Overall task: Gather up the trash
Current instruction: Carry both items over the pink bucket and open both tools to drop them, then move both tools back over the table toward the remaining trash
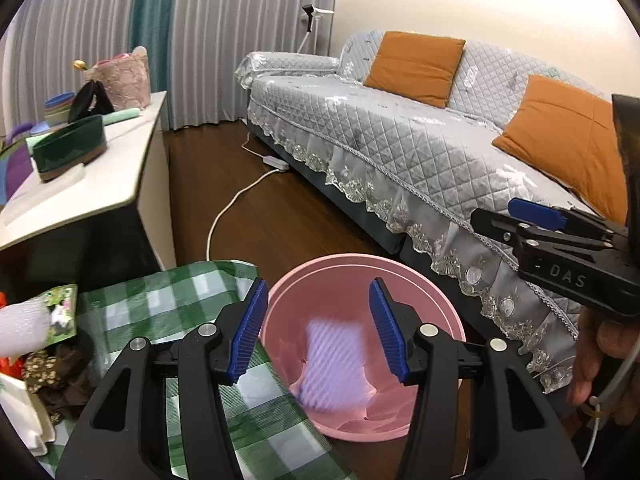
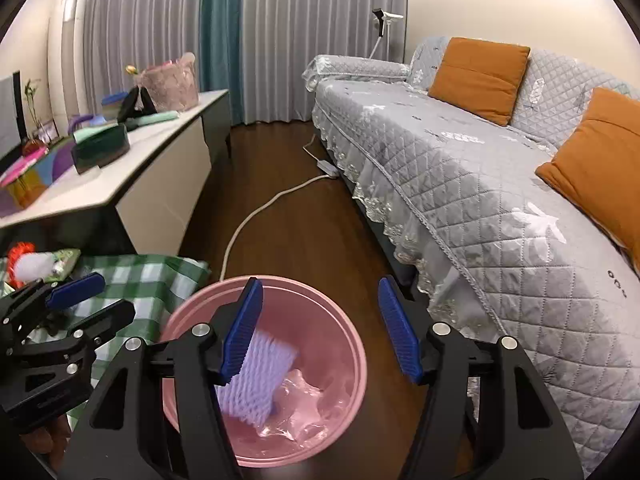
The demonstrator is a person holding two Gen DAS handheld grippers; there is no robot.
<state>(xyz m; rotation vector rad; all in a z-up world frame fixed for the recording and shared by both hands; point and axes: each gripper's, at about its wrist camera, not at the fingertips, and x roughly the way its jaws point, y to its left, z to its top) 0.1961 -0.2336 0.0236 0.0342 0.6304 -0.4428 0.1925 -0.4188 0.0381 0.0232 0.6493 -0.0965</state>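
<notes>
Now both grippers hang over the pink bin (image 1: 420, 280): left gripper (image 1: 318, 332) and right gripper (image 2: 320, 330) jaws stand well apart, gripping nothing, and the purple foam net (image 2: 256, 380) sits blurred inside the bin.

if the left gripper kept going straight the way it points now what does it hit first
Most likely the purple foam net lying inside the pink bin, seen right between the open left gripper; depth is unclear, so the bin's near rim might come first.
</notes>
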